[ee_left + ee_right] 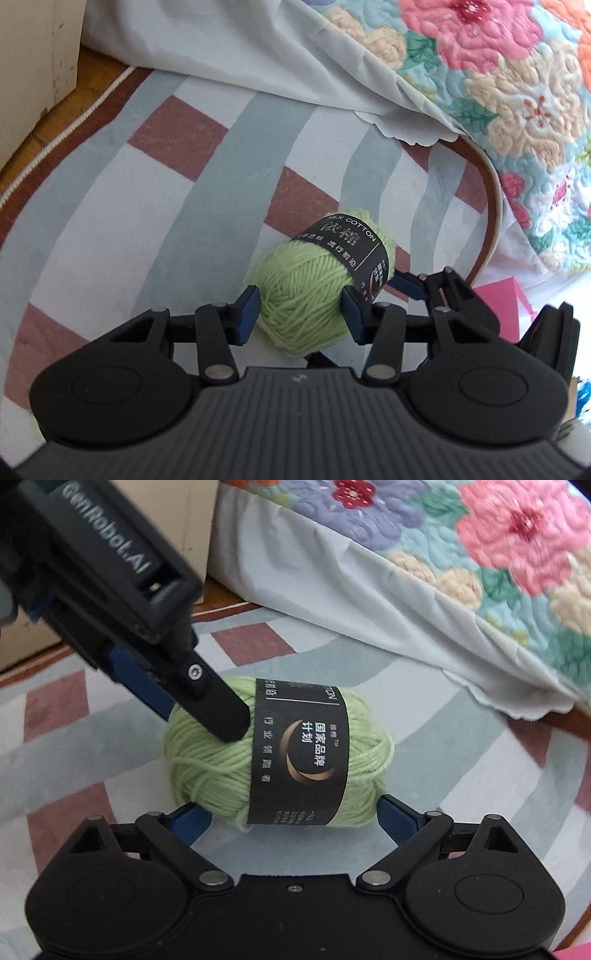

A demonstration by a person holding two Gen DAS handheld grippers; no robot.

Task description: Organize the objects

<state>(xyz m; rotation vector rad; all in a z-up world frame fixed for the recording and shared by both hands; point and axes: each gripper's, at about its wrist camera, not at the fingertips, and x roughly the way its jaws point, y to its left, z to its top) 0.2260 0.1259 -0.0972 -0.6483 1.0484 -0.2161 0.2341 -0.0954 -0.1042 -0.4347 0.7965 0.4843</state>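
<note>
the left gripper (300, 312) pinches the green yarn ball (314, 284) to lift it off the rug (184, 206), while the right gripper (291, 818) gapes empty at its six o'clock.

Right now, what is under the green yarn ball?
The green yarn ball rests on the striped rug, grey, white and brown-red bands showing all around it. The patch directly beneath is covered by the yarn and both grippers, so anything there cannot be seen.

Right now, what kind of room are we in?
Probably a bedroom. A flowery quilt and a pale sheet hang down off what looks like a bed, and a striped rug covers the floor, with a ball of green yarn on it.
</note>
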